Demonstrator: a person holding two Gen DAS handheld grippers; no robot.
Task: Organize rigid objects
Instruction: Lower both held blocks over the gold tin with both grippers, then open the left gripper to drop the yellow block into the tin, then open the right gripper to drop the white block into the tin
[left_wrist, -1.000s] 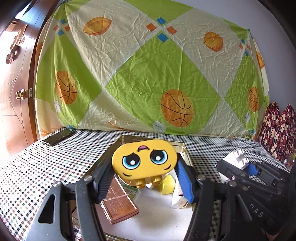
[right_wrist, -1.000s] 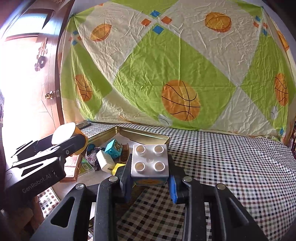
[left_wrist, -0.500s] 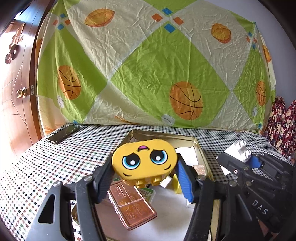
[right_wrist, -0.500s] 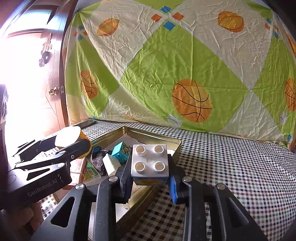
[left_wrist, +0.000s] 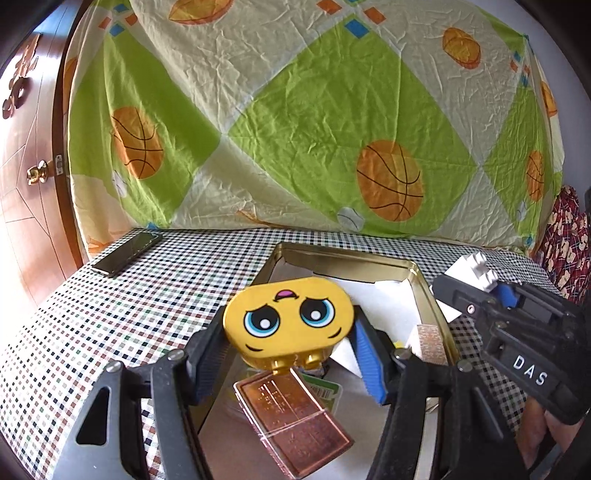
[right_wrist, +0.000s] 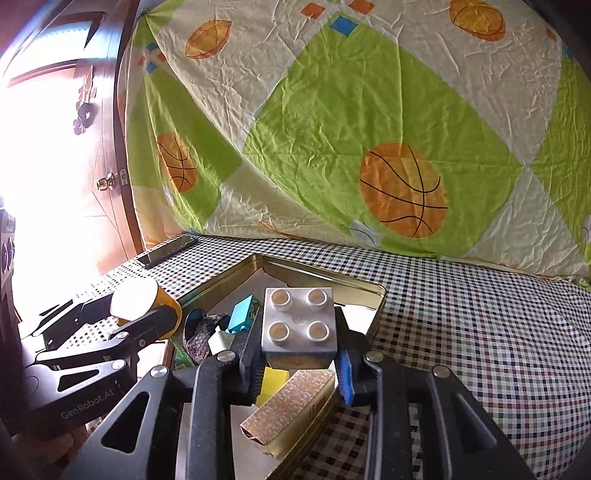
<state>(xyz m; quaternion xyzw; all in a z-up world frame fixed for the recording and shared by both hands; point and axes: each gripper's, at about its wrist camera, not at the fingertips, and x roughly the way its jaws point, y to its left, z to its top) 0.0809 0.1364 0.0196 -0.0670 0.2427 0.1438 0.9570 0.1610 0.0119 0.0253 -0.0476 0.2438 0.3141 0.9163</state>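
1. Left gripper (left_wrist: 288, 354): clamped on a glossy yellow oval toy case (left_wrist: 289, 320) with a printed sad cartoon face, rounded edges and small knobs on its underside; held above the near end of the tin.
2. Right gripper (right_wrist: 300, 365): closed tight on a white square plastic building block (right_wrist: 299, 325) with four round studs on top, hard and smooth; held over the tin's right rim.
3. Gold rectangular metal tin (left_wrist: 424, 291), shiny shallow walls, white lining sheet inside; set on a table with a small-checked cloth (left_wrist: 110, 306).
4. Inside the tin, below the case: a flat copper-coloured rectangular slab (left_wrist: 291, 421) with embossed lines, reflective, lying over a green-labelled packet (left_wrist: 325, 389).
5. Also in the tin, from the right wrist view: a teal block (right_wrist: 242, 314), a yellow block (right_wrist: 273, 380), and a long box with ornate gold-brown patterned paper (right_wrist: 291, 406) leaning on the right wall.
6. Dark flat phone (left_wrist: 127, 253) on the cloth, well apart to the far left.
7. Wrinkled green and cream sheet with basketball prints (left_wrist: 295, 122) as backdrop; wooden door with brass knob (left_wrist: 37, 173) at left.
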